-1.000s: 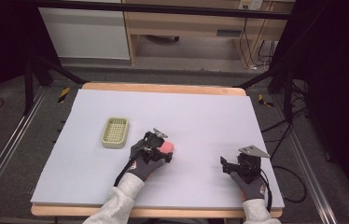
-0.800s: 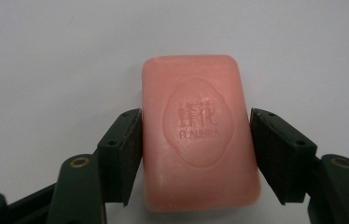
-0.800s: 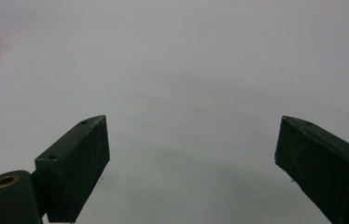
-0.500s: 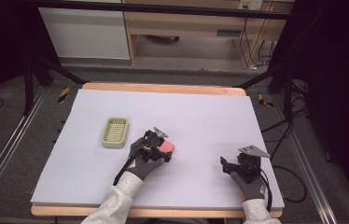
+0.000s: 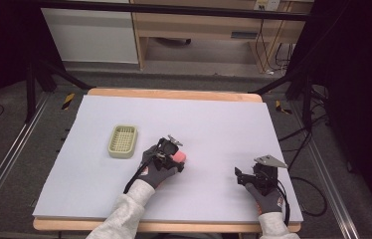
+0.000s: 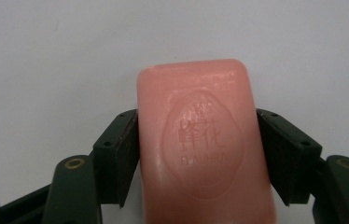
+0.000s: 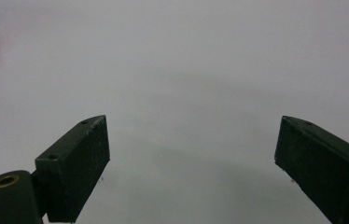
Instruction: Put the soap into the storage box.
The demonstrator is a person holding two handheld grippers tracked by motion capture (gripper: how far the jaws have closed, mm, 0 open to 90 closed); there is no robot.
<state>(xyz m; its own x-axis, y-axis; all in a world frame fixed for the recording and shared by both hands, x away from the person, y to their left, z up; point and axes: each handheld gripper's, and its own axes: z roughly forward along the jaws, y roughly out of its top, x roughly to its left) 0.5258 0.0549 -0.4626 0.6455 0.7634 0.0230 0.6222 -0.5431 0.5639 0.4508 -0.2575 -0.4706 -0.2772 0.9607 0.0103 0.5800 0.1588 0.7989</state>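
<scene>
Left gripper view tells me my left gripper (image 6: 196, 154) has just been closing and now clamps the pink soap (image 6: 203, 144); the green soap dish (image 5: 123, 141) waits empty, and my right gripper (image 7: 191, 163) idles open.

One pink rectangular bar of soap (image 5: 179, 157) with a stamped oval emblem. One pale green slatted plastic soap dish (image 5: 123, 141). Two black two-jaw tongs, the left (image 5: 173, 151) and the right (image 5: 238, 175). One white-topped wooden-edged bench (image 5: 224, 119).

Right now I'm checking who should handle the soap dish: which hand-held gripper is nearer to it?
Left. The left hand-held gripper, closed on the pink soap bar, sits just right of the soap dish. The right hand-held gripper rests open, far across the table.
</scene>
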